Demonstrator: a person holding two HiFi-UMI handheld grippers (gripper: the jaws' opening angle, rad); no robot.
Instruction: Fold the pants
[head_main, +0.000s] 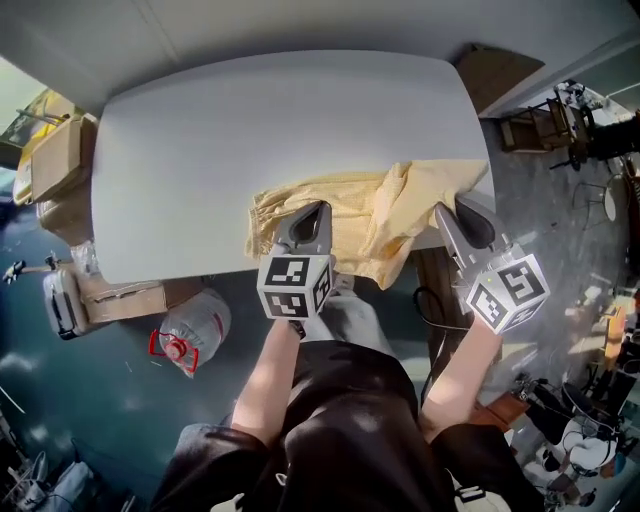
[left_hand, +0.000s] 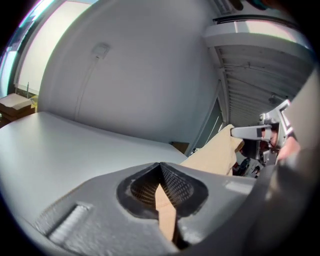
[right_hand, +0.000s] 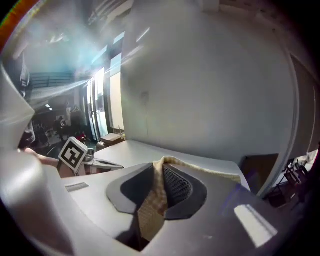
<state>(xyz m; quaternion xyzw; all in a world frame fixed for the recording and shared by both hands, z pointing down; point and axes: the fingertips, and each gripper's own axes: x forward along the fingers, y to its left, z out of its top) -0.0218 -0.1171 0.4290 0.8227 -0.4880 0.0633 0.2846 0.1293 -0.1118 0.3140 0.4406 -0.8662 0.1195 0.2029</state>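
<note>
The pants (head_main: 370, 215) lie bunched along the near right edge of the worktop (head_main: 250, 120), with some cloth spilling over that edge. The left tool (head_main: 316, 212) is clamped on a thin fold of the cloth, seen in the left gripper view as a tan strip pinched between its jaws. The right tool (head_main: 452, 214) is closed on a thicker tuck of the same checked cloth.

The step in hand looks like lifting and spreading the pants so they can be laid flat before the first fold. To do it well, the two tools should travel together. The cloth between them should be held just taut, with no twist. They should carry it well onto the open worktop so nothing is left hanging off the edge. The left tool's hold is slim (a single thin fold), so a sharp tug could pull it free; a smooth, even draw is safer. Neither should let go until the cloth lies smooth.

Which part of the pants each tool holds cannot be told. The ruffled end at the left may be the waistband. The cloth over the near edge is hidden behind the tools and the person's arms. Each gripper view shows little of the pants beyond the pinched strip.
</note>
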